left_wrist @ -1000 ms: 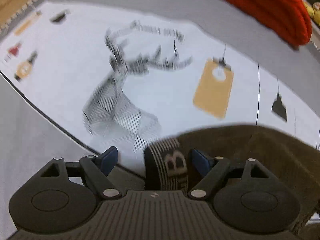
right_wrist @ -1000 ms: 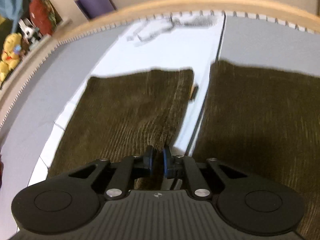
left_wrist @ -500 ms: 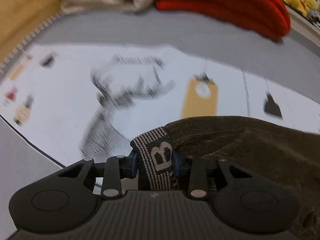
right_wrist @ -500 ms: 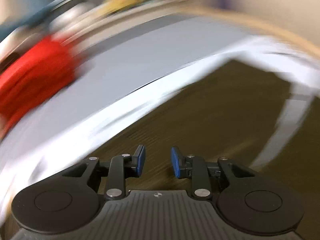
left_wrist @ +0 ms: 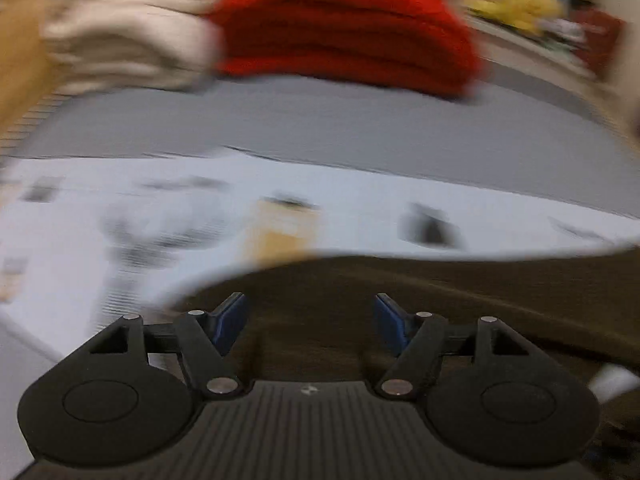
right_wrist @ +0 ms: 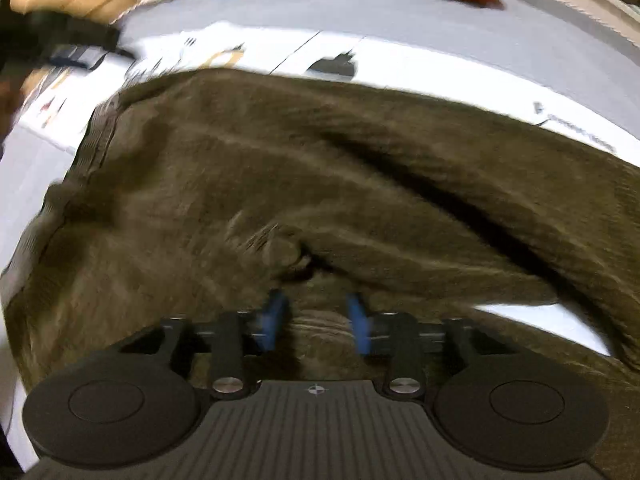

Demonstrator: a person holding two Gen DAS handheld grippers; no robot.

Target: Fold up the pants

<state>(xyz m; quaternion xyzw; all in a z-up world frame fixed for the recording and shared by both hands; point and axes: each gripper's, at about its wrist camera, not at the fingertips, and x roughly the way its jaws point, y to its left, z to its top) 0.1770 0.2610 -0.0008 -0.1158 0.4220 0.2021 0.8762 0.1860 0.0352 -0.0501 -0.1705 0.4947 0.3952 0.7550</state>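
Left gripper (left_wrist: 308, 322): fingers opening, nothing between them, above olive corduroy pants (right_wrist: 320, 184). Right gripper (right_wrist: 316, 320): fingers closing, still apart, cloth between, likely to grab a fold.

I can read no text, label, brand or number here. The printed marks on the white sheet (right_wrist: 420, 64) beyond my claws are blurred past making out.

Home bedroom, grey bed (left_wrist: 320, 128), stacked folded red knitwear (left_wrist: 344, 28), yellow soft toys (left_wrist: 516, 4) on a shelf
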